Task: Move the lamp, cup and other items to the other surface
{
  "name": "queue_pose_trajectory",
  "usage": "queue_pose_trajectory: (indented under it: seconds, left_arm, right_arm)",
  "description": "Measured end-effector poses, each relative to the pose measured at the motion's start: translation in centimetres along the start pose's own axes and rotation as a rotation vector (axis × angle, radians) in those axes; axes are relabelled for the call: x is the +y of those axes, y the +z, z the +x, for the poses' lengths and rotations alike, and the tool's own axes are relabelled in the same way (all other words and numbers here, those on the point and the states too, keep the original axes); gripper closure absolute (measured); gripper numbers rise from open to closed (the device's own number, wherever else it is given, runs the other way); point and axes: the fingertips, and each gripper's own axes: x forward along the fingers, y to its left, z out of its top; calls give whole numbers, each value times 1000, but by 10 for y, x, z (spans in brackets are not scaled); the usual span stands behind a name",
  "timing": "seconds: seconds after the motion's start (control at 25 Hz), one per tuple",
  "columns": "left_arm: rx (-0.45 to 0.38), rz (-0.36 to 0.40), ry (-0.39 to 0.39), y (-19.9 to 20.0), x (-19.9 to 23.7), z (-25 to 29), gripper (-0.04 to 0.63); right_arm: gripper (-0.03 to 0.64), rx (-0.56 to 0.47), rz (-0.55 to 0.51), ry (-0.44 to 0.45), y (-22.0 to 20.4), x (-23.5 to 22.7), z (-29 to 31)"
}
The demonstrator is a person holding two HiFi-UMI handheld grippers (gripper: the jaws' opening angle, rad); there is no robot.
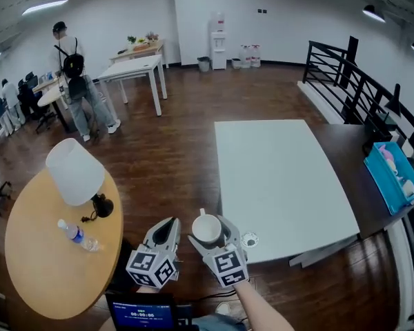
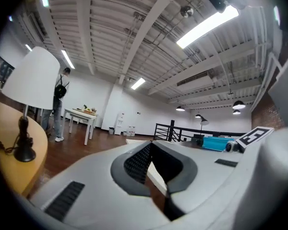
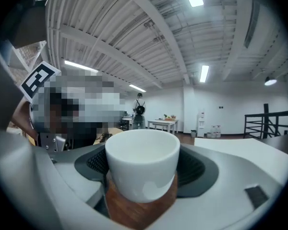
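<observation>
A lamp (image 1: 76, 174) with a white shade and black base stands on the round wooden table (image 1: 34, 267) at the left, beside a lying water bottle (image 1: 79, 235). The lamp (image 2: 33, 80) also shows at the left of the left gripper view. My right gripper (image 1: 208, 234) is shut on a white cup (image 1: 207, 227), held upright just off the near left corner of the white table (image 1: 276, 178). In the right gripper view the cup (image 3: 141, 164) fills the space between the jaws. My left gripper (image 1: 169, 225) is beside it, shut and holding nothing, between the two tables.
A small round disc (image 1: 249, 240) lies on the white table's near corner. A blue box (image 1: 393, 174) sits on a dark surface at the right, by a black railing (image 1: 352, 74). A person (image 1: 76, 81) stands far left near more tables (image 1: 134, 67). A screen (image 1: 141, 314) shows at the bottom.
</observation>
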Motion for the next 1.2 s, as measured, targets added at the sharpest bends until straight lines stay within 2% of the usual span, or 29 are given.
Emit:
queue_pose_trajectory:
  seconds: [0.2,0.44,0.56,0.84,1.2]
  left_arm:
    - [38,-17,-117,-31,-67,59,583]
    - [66,10,-262,-58,-144,122,583]
    - [78,20,-311,-67,-171,145,583]
    - [125,36,-380,-87,-204,175,583]
    - [144,45,-378,-92,-206,174,583]
  right_arm:
    - [221,27,37,-152,-34,-80,-49]
    - [221,47,83,-324,-74,-163,-103]
    - [221,59,107,-382,-90,-192,-120]
    - [217,96,151,-420,-131,-222,-132]
    - [196,78,177,-424,-136,-222,-138]
